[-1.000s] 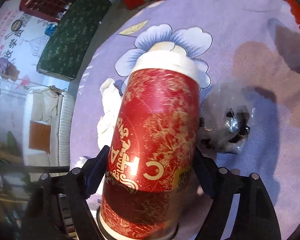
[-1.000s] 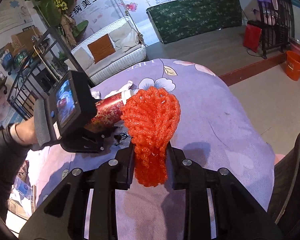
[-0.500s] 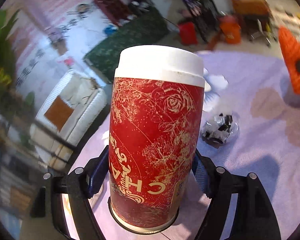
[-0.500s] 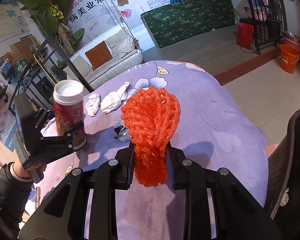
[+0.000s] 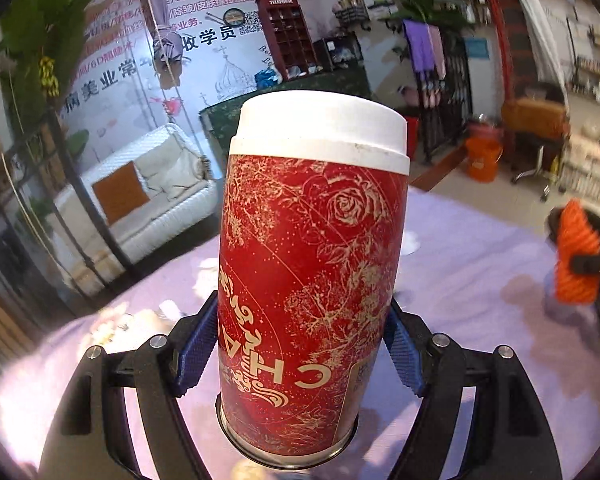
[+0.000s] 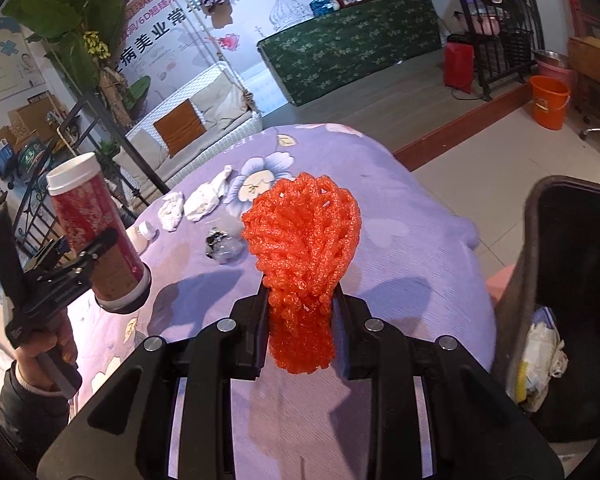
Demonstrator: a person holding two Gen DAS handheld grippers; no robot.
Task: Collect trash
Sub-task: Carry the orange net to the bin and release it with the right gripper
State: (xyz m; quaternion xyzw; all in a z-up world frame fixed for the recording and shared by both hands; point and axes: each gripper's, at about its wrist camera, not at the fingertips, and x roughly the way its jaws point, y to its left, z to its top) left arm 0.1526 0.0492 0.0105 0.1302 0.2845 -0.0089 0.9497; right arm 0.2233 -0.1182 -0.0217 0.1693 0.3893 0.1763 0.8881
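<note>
My left gripper [image 5: 300,344] is shut on a red canister [image 5: 312,264] with gold flowers and a white lid, held upright above the purple cloth. The right wrist view shows the same canister [image 6: 94,236] lifted at the left, in the left gripper [image 6: 96,256]. My right gripper [image 6: 300,312] is shut on an orange foam net [image 6: 302,240], also visible far right as the orange net [image 5: 576,256] in the left wrist view. White crumpled tissues [image 6: 204,200] and a clear plastic wrapper [image 6: 224,246] lie on the purple cloth [image 6: 400,248].
A dark trash bin [image 6: 572,304] with some waste inside stands at the right edge of the table. A small white cap [image 6: 144,232] lies near the tissues. Beyond the table are a white sofa [image 6: 204,120], a green-covered table [image 6: 352,44] and an orange bucket [image 6: 548,100].
The left gripper has rolled the canister from lying tilted to upright and raised it off the cloth. The right gripper has carried the orange net to the right, bringing the trash bin into view.
</note>
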